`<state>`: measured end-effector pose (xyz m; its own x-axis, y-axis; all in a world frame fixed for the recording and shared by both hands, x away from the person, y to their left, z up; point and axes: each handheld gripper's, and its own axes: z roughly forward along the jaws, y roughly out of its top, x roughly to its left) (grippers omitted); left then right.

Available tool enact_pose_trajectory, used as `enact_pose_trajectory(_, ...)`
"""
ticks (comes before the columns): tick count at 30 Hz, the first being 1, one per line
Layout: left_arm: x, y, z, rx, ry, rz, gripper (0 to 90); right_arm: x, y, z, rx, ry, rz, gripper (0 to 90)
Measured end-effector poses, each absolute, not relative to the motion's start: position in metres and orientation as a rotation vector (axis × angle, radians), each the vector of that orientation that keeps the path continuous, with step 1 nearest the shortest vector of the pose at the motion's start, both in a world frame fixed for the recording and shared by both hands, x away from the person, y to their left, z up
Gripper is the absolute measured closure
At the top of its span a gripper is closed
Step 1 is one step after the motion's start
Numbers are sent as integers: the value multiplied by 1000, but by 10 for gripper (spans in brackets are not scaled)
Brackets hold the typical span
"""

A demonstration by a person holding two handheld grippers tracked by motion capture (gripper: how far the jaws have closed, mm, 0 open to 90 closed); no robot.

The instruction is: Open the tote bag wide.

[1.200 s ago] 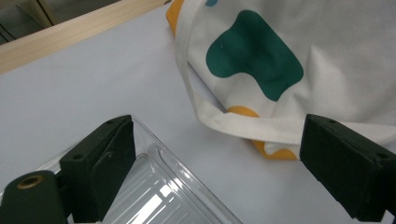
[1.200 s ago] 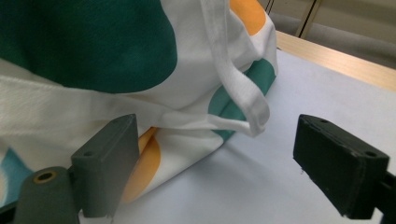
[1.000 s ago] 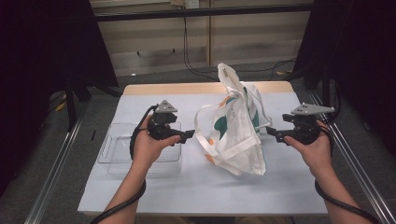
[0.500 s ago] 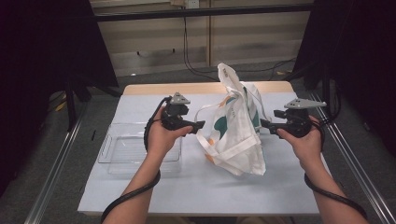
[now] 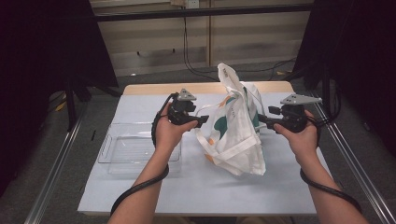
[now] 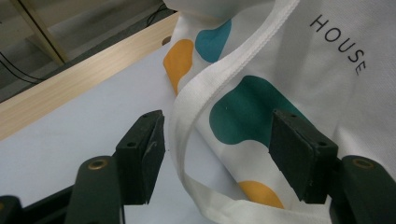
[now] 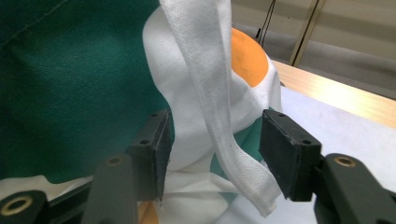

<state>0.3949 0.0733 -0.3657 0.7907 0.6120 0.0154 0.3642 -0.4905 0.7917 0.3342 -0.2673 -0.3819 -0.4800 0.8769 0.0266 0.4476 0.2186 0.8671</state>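
A white cloth tote bag (image 5: 236,130) with teal and orange blobs stands in the middle of the table. My left gripper (image 5: 204,120) is at the bag's left side. In the left gripper view its jaws (image 6: 219,154) straddle a white handle strap (image 6: 187,116), and the pads stand clear of it. My right gripper (image 5: 259,119) is at the bag's right side. In the right gripper view its jaws (image 7: 215,149) have the other hanging strap (image 7: 210,84) between them, untouched. Both pairs of jaws have just been closing.
A clear plastic tray (image 5: 121,149) lies on the pale table sheet (image 5: 187,186), to the left of my left hand. A wooden table edge (image 5: 154,87) runs along the back. Metal rails (image 5: 56,163) flank the table on both sides.
My left hand has moved right, up to the bag's handle. Both grippers' jaws have narrowed around the straps. The right hand has hardly shifted.
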Motion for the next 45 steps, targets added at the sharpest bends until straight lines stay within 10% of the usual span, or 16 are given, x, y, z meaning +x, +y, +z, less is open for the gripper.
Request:
enact_pose_trajectory(27,406,64,-370,2128,672,405,511,342,-261,-384,1252,2029,1257,647)
enact_pose_trajectory(45,412,67,-377,2084,817,242,854,337,-276,-390,1297,2012,1327,824)
